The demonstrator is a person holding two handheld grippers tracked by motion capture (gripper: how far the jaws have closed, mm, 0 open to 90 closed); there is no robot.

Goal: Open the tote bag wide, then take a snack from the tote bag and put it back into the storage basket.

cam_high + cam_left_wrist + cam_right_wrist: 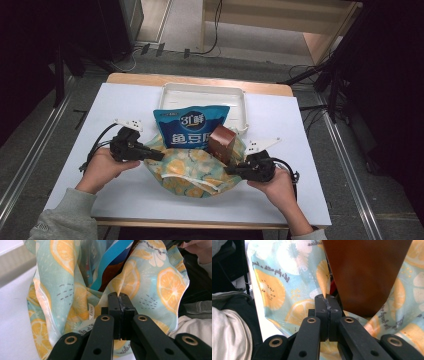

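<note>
Left tool (159, 156) & right tool (229, 170) both pinch lemon-print bag (192, 167) rim; lift evenly, keeping snack pouch (190, 126) & brown box (222, 142) inside.

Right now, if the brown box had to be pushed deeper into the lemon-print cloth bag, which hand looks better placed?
Probably the right. The right gripper pinches the lemon-print cloth bag directly beside the brown box. The left gripper is shut on the bag's far edge, with the blue snack packet between.

Snack packet (191, 126) and box (222, 142) in bag (192, 170)
</note>
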